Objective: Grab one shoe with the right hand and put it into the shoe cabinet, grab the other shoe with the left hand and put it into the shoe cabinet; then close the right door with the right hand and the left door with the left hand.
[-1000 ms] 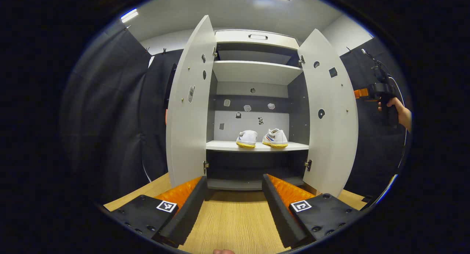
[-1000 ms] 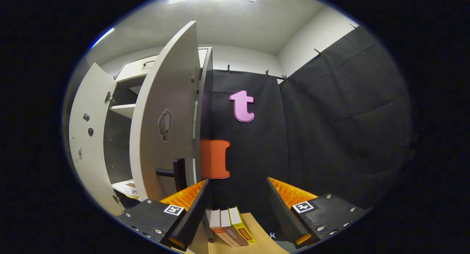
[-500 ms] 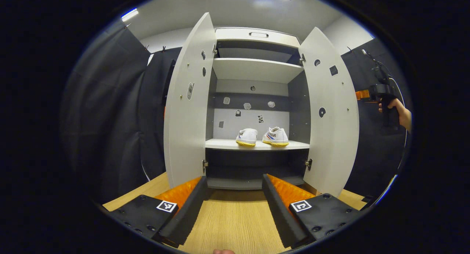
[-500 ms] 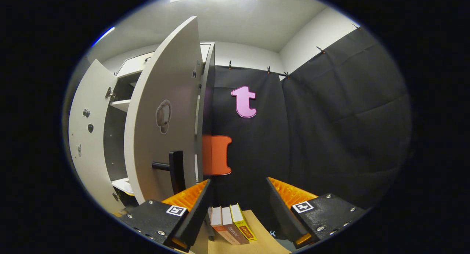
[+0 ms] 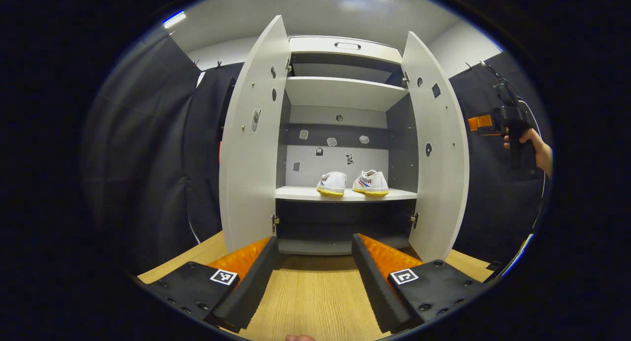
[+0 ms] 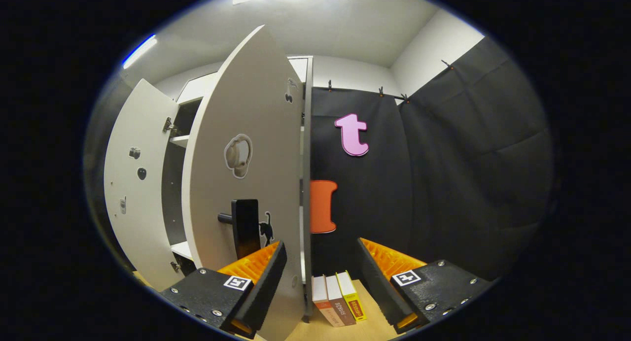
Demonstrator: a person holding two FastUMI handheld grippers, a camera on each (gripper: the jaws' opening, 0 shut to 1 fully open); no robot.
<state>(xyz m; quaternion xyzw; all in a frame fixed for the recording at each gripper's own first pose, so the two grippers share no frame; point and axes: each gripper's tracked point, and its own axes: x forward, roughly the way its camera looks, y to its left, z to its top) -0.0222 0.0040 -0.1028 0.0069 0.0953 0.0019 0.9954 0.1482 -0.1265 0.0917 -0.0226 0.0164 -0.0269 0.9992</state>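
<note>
Both shoes in the open cabinet
Two shoes (image 5: 352, 183) sit side by side on the cabinet (image 5: 345, 195) shelf; both grippers' fingers spread, empty.

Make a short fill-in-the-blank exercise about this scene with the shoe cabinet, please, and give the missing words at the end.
1. The number of shoes on the cabinet shelf is ____.
2. Both cabinet doors, the left door and the right door, are ____.
3. The right door's handle is coloured ____.
4. The things standing beside the cabinet, near the right gripper, are three ____.

Missing words: two; open; black; books
</note>
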